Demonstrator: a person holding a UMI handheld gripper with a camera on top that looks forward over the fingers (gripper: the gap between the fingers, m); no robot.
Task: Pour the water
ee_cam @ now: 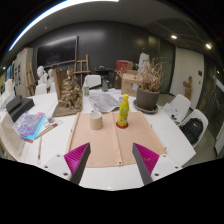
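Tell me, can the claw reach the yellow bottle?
Probably yes. The claw is open, and the yellow bottle stands beyond its fingers on the mat, with nothing in between.

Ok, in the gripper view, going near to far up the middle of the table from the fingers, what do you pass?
Open gripper with nothing between its fingers → tan mat → grey cup and yellow bottle, about level with each other → papers → chair beyond the table.
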